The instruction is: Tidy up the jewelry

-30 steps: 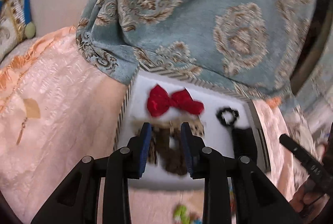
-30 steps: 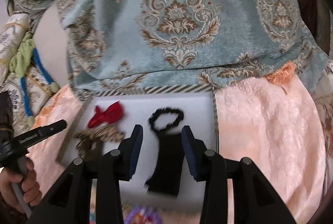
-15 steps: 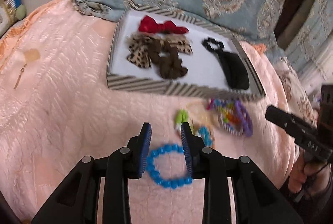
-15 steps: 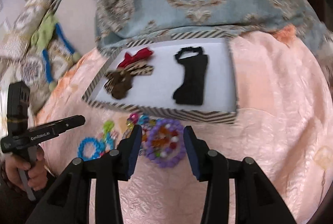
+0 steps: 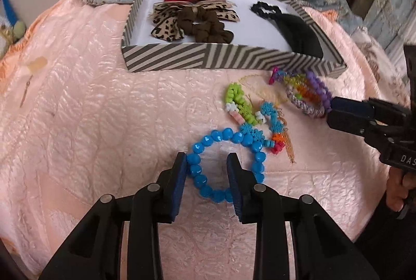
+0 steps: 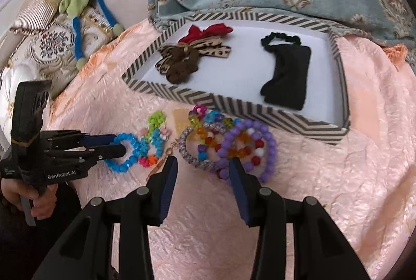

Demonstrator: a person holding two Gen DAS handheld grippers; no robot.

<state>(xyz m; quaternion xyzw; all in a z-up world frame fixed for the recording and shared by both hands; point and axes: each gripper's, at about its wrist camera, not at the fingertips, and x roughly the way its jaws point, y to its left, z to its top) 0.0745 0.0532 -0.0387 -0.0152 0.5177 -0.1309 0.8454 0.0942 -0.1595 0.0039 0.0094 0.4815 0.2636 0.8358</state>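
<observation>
Lighting: bright, soft, even daylight in both wrist views; source direction unclear. Glare: pale sheen on the peach quilted bedspread (image 5: 104,103), strongest near its left edge. Shadows: faint, short, beneath the striped tray (image 6: 234,104) wall. Distortion: heavy fisheye bowing, black vignette at all corners. Focus: centre fairly sharp; slight blur on the purple bead bracelet (image 6: 249,150); gripper bodies near the bottom edge soft

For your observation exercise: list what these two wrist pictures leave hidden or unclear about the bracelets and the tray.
- Blue bead bracelet, left wrist view: its near arc is hidden behind the left gripper fingers.
- Purple bead bracelet, right wrist view: the right gripper covers its near edge.
- Striped tray, left wrist view: the black hair tie hides its right floor.
</observation>
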